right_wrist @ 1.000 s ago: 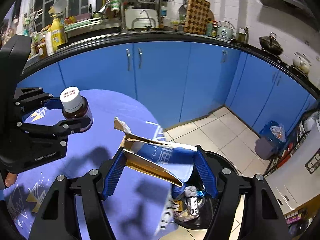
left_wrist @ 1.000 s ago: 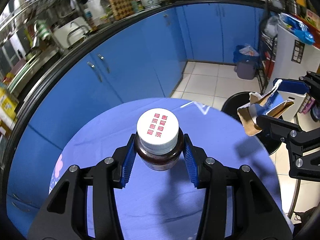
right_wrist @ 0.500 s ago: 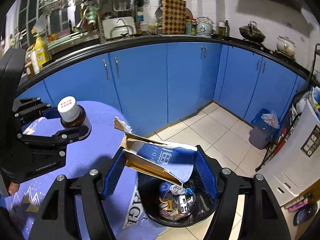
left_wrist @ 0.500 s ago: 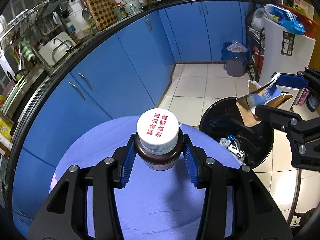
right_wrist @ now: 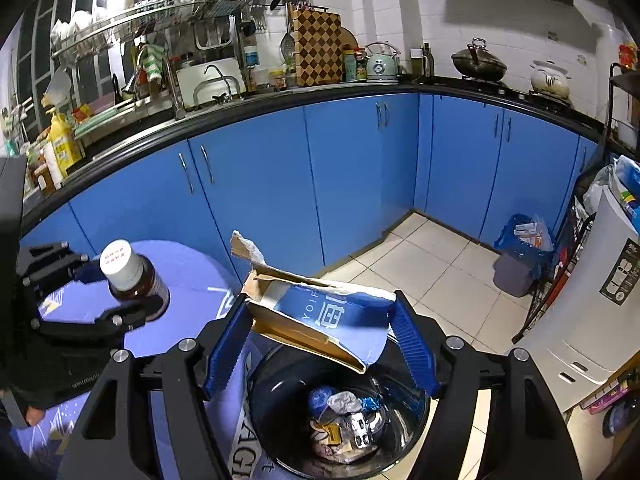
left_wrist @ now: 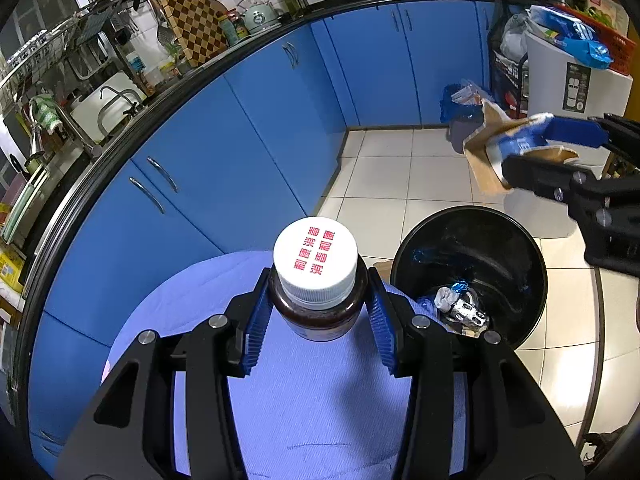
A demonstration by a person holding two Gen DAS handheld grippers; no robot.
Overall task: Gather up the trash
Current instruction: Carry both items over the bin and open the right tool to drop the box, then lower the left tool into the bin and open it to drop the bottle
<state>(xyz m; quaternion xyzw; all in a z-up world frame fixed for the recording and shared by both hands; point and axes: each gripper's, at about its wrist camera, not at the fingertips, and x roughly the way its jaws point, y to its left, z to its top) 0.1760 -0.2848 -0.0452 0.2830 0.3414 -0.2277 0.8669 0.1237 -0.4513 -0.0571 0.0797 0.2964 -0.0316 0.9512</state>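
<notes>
Trash is hanging over the black bin [right_wrist: 416, 412]: right gripper [right_wrist: 320, 340] clenching torn carton [right_wrist: 320, 312], left gripper [left_wrist: 316, 316] gripping brown bottle [left_wrist: 316, 288], so releasing squarely above the rim seems wisest.

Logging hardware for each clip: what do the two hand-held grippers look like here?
Both match: the left hand-held gripper and right hand-held gripper have matte black angular frames with silver bolts, and blue ribbed pads lining each finger. No cables or sleeves show.
</notes>
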